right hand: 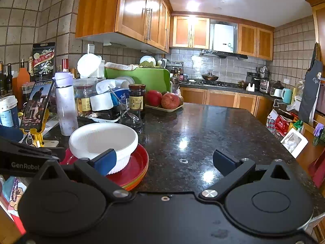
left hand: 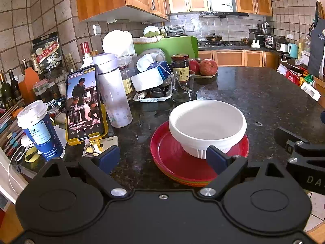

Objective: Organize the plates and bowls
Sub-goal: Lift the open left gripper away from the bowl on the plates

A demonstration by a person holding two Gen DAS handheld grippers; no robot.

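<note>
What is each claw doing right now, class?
Left claw: open, holding nothing, near the white bowl.
Right claw: open, holding nothing.

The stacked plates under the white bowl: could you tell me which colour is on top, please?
The red plate is on top, directly under the white bowl; the orange plate below shows only as a thin edge.

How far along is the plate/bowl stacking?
Looks mostly done: white bowl sits on the stack of plates, red on top. In hand: nothing; left gripper and right gripper are both open. Left: nothing obvious; no other loose plates visible on the countertop.
</note>
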